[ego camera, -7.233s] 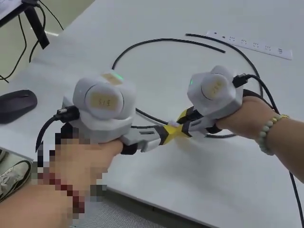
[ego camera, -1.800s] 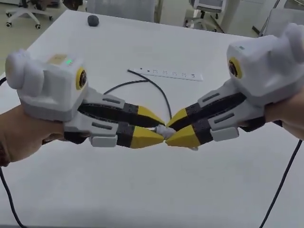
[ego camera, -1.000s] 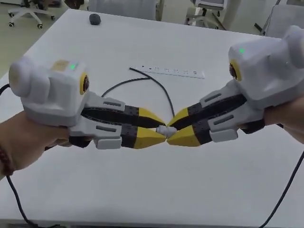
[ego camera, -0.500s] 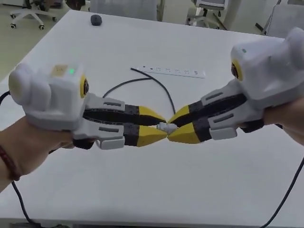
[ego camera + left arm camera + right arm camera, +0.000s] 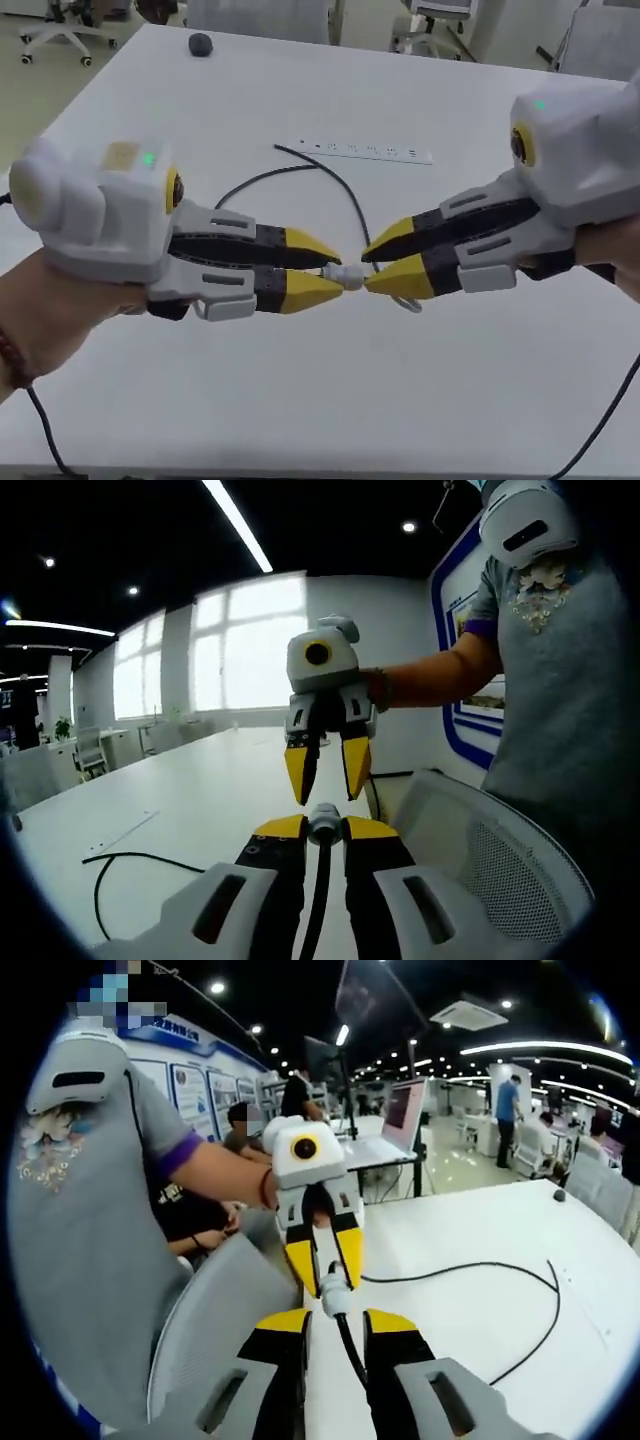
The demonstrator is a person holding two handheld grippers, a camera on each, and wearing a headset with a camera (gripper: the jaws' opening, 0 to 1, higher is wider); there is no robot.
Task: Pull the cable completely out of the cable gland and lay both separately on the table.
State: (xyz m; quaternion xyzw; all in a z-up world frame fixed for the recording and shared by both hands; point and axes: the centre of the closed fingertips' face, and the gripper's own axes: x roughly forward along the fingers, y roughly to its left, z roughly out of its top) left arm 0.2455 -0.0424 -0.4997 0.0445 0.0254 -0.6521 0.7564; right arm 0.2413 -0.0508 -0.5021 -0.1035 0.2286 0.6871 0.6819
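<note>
The small white cable gland (image 5: 350, 277) hangs above the table between the two grippers. My left gripper (image 5: 338, 269) is shut on it at its yellow tips, and the gland (image 5: 322, 823) sits between those tips in the left gripper view. The black cable (image 5: 347, 1345) runs from the gland (image 5: 333, 1295) down between the jaws of my right gripper (image 5: 367, 266). Those jaws stand apart around the thin cable, a little to the right of the gland. The rest of the cable (image 5: 335, 180) loops on the white table behind.
A white power strip (image 5: 365, 152) lies behind the cable loop, and a dark round object (image 5: 201, 43) sits near the table's far edge. Office chairs stand beyond the table. A mesh chair back (image 5: 470, 850) is close to the person's body.
My right gripper has drawn back to the right, so a gap has opened between its tips and the gland. The gland stays at the left gripper's tips.
</note>
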